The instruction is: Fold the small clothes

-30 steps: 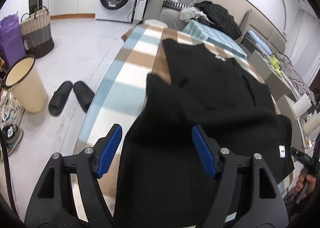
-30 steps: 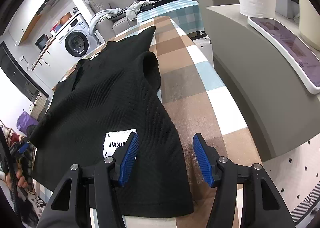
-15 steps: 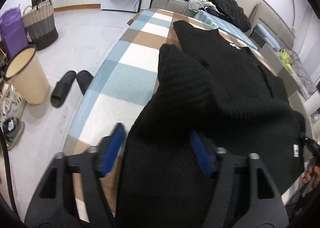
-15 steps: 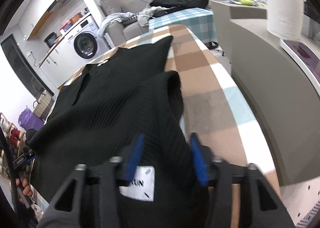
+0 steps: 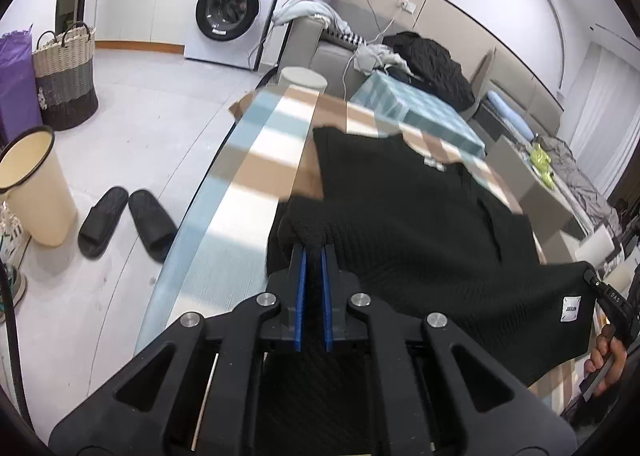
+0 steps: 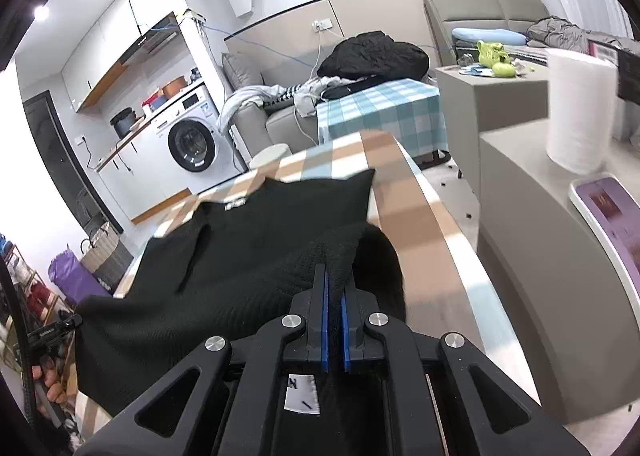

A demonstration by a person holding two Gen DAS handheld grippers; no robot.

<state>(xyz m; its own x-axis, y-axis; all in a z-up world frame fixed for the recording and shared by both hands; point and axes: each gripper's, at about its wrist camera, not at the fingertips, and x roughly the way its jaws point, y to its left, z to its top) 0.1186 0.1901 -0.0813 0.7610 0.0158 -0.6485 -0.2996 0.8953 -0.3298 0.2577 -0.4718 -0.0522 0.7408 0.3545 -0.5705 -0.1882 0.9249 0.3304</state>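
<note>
Left wrist view: the left gripper (image 5: 313, 252), at six o'clock, is clenched on a bunched hem corner of a black knit top (image 5: 420, 224) spread toward one o'clock over a checked table (image 5: 256, 160).

Right wrist view: the right gripper (image 6: 335, 276) pinches the other corner, lifted. Judged: first fold just begun; everything else remains.

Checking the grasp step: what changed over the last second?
Both jaws have just closed: the left gripper and right gripper each pinched the near hem of the black top and lifted it. Its collar end stays flat on the checked tablecloth.
</note>
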